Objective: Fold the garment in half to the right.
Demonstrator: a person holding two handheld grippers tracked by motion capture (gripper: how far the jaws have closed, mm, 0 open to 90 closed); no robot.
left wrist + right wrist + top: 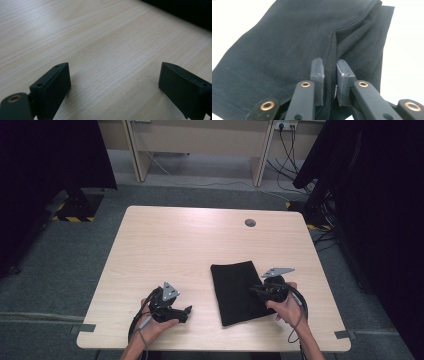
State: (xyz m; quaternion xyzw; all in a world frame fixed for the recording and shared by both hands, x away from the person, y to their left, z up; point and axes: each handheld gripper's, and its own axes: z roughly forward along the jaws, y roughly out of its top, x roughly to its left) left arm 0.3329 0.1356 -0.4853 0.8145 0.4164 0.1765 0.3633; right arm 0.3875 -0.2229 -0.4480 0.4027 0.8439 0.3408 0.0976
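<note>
1. Pinching a raised fold of the black cloth (287,50), the right gripper (329,72) has its jaws drawn close together with a ridge of fabric squeezed between the pads; the fold rises straight up between them in the right gripper view.
2. Just ahead of that gripper the cloth spreads out flat, a seam running away from the pinch toward the far edge, where a second layer peeks out beside the top one. It looks folded over at least once.
3. In the high view the cloth (235,290) lies on the counter (190,240) at the near right, and the right gripper (261,290) grips it at its right-hand edge, with the hand behind it.
4. Off to the side, well apart from the cloth, the left gripper (186,311) rests low over bare counter with its jaws spread wide and nothing between them; the left gripper view shows wood grain (107,50) between the two pads.
5. Farther out, a small round grommet (250,223) sits near the counter's far edge.
6. Judging by this, the step in hand is taking hold of the cloth's edge for a fold or a lift. The next move calls for keeping the pinch firm while raising the edge, and likely bringing the idle left gripper across to hold or catch the other side.
</note>
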